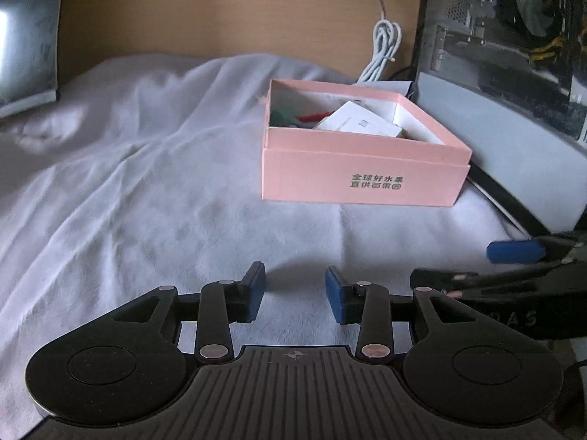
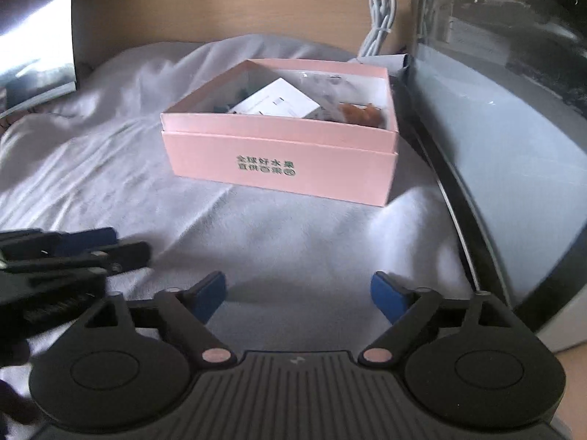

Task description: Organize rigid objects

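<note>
The pink box point(image 1: 363, 179) wall hides most of its contents; the computer case point(image 1: 513, 36) runs off frame.

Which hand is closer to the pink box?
Probably the right. Its tool is open and faces the box almost straight on. From the left tool, also open and empty, the box sits off to the right.

Dim, soft daylight; glare on the shiny silver panel point(image 2: 35, 40) at left; fisheye-bent, blurred edges.

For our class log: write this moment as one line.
left gripper: open, empty | right gripper: open, empty | pink box: holds items | cloth: bare
</note>
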The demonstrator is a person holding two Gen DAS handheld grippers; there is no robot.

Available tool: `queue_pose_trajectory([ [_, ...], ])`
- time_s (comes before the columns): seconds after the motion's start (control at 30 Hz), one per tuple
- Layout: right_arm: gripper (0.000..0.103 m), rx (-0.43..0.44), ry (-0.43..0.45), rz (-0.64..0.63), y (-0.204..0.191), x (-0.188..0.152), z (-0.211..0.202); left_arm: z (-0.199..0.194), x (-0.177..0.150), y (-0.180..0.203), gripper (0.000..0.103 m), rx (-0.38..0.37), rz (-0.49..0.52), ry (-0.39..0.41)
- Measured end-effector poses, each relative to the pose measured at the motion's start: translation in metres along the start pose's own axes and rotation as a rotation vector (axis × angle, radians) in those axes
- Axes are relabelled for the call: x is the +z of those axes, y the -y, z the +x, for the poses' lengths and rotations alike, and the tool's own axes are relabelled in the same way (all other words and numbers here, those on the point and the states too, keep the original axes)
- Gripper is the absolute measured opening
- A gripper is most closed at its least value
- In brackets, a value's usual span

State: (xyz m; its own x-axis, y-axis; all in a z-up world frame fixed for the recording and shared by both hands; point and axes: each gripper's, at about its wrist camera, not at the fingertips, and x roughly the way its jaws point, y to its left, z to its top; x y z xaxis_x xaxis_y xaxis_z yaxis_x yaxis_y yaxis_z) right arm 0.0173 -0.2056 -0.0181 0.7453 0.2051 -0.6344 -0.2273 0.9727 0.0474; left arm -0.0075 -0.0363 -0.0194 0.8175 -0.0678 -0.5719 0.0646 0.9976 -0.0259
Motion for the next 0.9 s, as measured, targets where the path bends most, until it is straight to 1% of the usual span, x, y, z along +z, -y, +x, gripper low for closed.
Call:
queue_pose_trajectory([
  [0.07,0.091,-0.005,0.018,0.018,0.003,0.0,0.003,0.002,0.001,0.004,0.04,0.017,0.002,-0.001],
  [0.13,0.092,0.001,0.056,0.048,0.006,-0.004,0.005,0.002,0.001,0.004,0.04,0.018,0.002,0.0],
  [0.2,0.092,-0.008,0.077,0.05,0.005,-0.007,0.003,0.002,0.0,0.002,0.04,0.011,-0.009,0.002],
  [0.37,0.092,-0.031,0.075,0.059,0.003,-0.006,0.004,0.001,0.0,0.001,0.04,0.008,-0.019,0.002],
  [0.53,0.092,-0.077,0.057,0.024,-0.005,-0.005,0.007,-0.002,-0.002,-0.001,0.032,0.035,-0.043,0.005],
  [0.9,0.095,-0.082,0.051,0.022,-0.007,-0.003,0.008,-0.002,-0.002,0.0,0.033,0.041,-0.023,0.002],
])
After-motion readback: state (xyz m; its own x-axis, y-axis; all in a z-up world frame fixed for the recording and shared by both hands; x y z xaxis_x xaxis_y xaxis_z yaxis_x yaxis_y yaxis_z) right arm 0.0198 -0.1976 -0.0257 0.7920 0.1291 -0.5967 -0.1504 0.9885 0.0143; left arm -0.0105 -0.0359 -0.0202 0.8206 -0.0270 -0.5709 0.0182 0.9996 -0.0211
